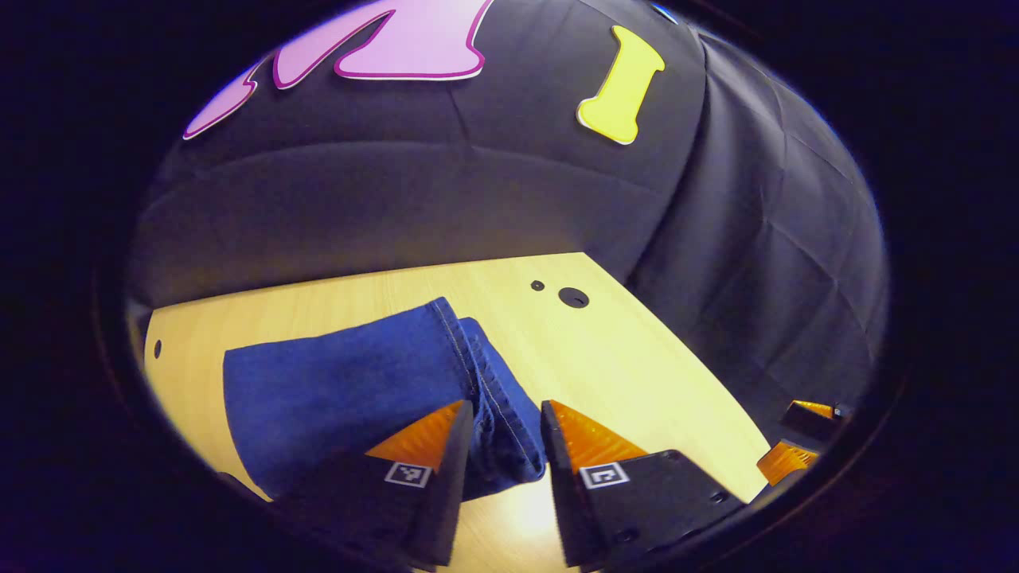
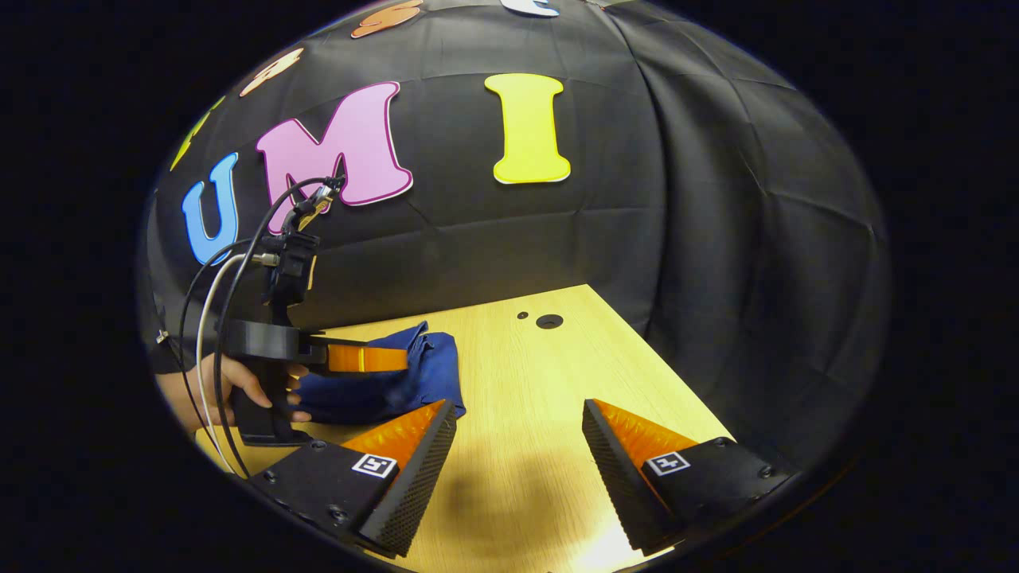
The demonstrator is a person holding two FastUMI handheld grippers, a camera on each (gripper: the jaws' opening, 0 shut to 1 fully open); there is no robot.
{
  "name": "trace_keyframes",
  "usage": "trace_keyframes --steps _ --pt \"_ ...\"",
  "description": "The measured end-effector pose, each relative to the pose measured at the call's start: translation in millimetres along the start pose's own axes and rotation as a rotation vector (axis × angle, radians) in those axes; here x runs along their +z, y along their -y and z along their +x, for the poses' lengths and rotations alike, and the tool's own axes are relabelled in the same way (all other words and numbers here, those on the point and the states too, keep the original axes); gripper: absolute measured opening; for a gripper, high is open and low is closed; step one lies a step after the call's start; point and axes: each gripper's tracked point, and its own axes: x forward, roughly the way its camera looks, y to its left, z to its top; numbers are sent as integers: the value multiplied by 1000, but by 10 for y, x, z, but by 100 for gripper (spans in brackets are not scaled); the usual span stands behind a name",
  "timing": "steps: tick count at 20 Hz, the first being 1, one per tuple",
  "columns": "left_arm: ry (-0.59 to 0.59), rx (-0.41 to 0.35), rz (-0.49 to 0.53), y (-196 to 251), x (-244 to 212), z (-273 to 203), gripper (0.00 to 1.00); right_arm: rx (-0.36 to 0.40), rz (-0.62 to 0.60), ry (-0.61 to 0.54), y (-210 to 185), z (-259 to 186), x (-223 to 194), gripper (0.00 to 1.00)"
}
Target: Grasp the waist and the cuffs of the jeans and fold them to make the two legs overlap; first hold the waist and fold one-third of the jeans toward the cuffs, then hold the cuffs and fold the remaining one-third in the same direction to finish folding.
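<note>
Jeans [image 1: 350,390]: hemmed edge lying between the spread fingers of left claw [image 1: 503,446], not clamped; right claw [image 2: 517,454] released, farther off over bench [image 2: 525,374].

Your left tool [image 1: 503,430] has two black wedge fingers faced in ribbed orange, each bearing a small square marker. Your right tool [image 2: 517,450] matches, with screws visible. At nine o'clock in the right gripper view, black and white cables [image 2: 208,318] loop off the left tool's black handle.

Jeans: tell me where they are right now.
In the left gripper view the jeans lie folded on the wooden table, their hem between the open left gripper; in the right gripper view they sit left, beside a hand.
</note>
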Motion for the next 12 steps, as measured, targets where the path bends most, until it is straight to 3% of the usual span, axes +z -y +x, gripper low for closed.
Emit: trace_keyframes --steps 1,2,3,4,8,12 --pt "11 -17 4 70 8 -34 61 0 5 0 -3 -50 8 97" --pt "26 -22 13 92 41 -91 81 -5 7 9 -20 -104 21 97" --pt "51 -13 20 99 89 -167 80 -3 6 29 -46 -173 82 97" --pt "82 3 22 73 146 -281 95 6 -1 47 -107 -244 141 97" --pt "236 69 15 -60 375 -1041 98 45 -34 102 -344 -518 350 97" --pt "390 109 80 -153 518 -2120 97 81 -90 197 -583 -861 770 97"
